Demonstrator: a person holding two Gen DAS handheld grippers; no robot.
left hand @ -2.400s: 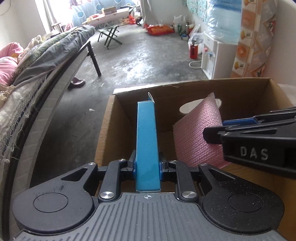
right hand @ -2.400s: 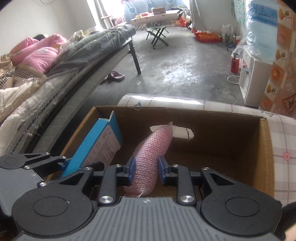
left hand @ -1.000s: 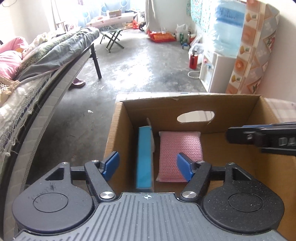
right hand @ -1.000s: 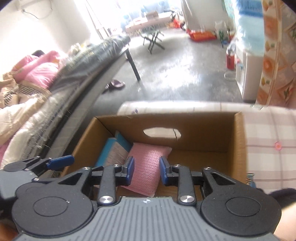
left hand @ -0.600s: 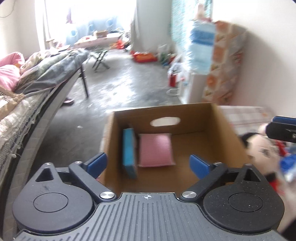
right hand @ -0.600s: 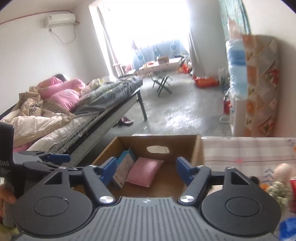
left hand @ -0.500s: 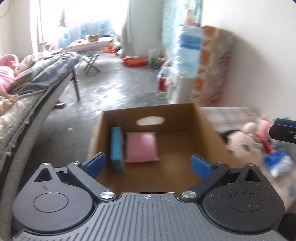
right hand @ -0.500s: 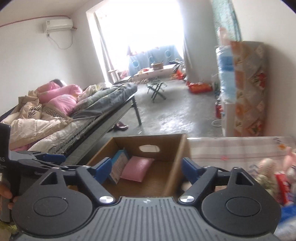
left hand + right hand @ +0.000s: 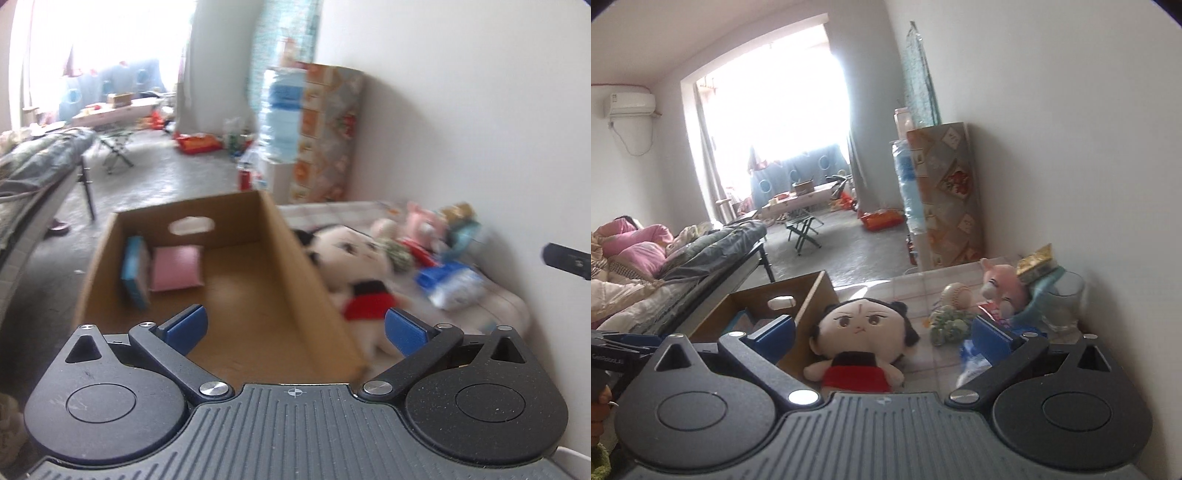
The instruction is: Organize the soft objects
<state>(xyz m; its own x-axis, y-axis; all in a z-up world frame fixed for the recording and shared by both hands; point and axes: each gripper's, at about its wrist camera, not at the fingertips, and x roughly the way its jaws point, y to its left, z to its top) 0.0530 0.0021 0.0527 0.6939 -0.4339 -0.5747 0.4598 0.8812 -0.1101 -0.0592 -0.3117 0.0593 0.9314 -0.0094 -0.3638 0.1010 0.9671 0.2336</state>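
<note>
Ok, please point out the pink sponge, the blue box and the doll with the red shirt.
pink sponge [image 9: 176,268], left wrist view, middle of its face.
blue box [image 9: 133,271], left wrist view, middle of its blue side.
doll [image 9: 862,325], right wrist view, middle of its face.

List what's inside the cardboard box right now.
Inside the cardboard box: a blue box on edge against the left wall and a pink sponge beside it, lying on the floor near the back wall. The near strip of floor is hidden behind the left gripper.
</note>
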